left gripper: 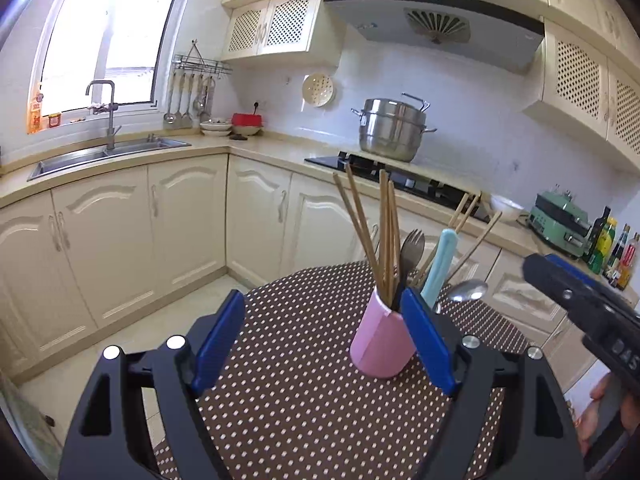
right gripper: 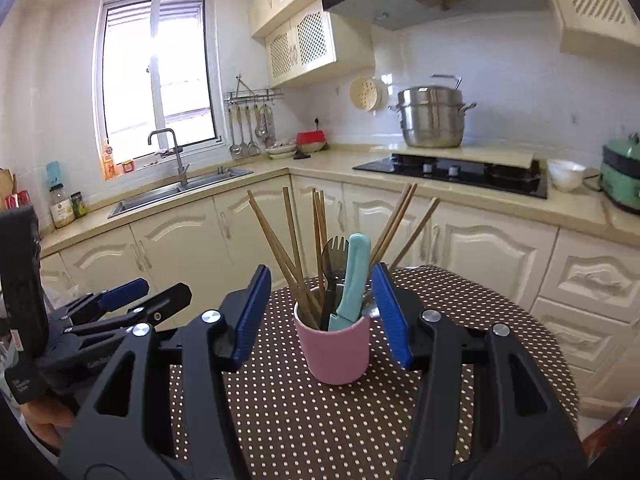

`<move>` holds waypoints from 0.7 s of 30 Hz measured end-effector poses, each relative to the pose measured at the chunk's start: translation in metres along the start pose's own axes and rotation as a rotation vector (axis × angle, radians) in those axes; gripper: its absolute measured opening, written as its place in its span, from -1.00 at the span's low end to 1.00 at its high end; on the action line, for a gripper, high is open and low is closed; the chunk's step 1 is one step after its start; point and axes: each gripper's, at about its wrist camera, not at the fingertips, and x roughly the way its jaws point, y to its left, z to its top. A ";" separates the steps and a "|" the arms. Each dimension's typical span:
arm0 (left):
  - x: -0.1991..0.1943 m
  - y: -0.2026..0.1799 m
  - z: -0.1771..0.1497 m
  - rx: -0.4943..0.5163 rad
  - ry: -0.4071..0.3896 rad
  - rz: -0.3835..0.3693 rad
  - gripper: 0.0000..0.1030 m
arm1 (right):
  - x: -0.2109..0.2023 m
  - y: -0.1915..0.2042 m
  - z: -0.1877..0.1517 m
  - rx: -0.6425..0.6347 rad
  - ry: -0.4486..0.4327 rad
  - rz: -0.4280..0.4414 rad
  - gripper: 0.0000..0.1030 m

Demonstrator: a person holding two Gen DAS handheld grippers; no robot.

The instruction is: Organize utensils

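Pink cup (right gripper: 334, 350) stands upright on round table with brown polka-dot cloth (right gripper: 304, 420), holding wooden chopsticks (right gripper: 292, 236), dark fork (right gripper: 334, 256), light-blue-handled utensil (right gripper: 352, 276) and a spoon (left gripper: 468, 291). Right gripper (right gripper: 320, 316) spread wide around cup, gripping nothing. Left gripper (left gripper: 324, 344) wide open, empty, cup just inside one finger. Behind cup: cream cabinets, sink (right gripper: 180, 192), hob with steel pot (right gripper: 432, 120).

1. the left wrist view looks forward, close over the brown polka-dot tablecloth (left gripper: 304, 380), toward the kitchen corner.
2. the right wrist view faces likewise, close behind the pink ceramic utensil cup (right gripper: 334, 350).
3. both share cup, cloth, steel sink (left gripper: 108, 156) and black stove (right gripper: 452, 172).
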 end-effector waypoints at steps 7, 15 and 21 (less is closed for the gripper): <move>-0.058 -0.006 -0.014 0.018 -0.062 -0.025 0.57 | -0.058 0.022 -0.022 -0.026 -0.058 -0.096 0.36; -0.116 -0.021 -0.030 0.075 -0.143 -0.005 0.68 | -0.118 0.042 -0.030 -0.027 -0.111 -0.119 0.54; -0.163 -0.033 -0.029 0.109 -0.262 0.015 0.73 | -0.157 0.059 -0.031 -0.113 -0.225 -0.222 0.66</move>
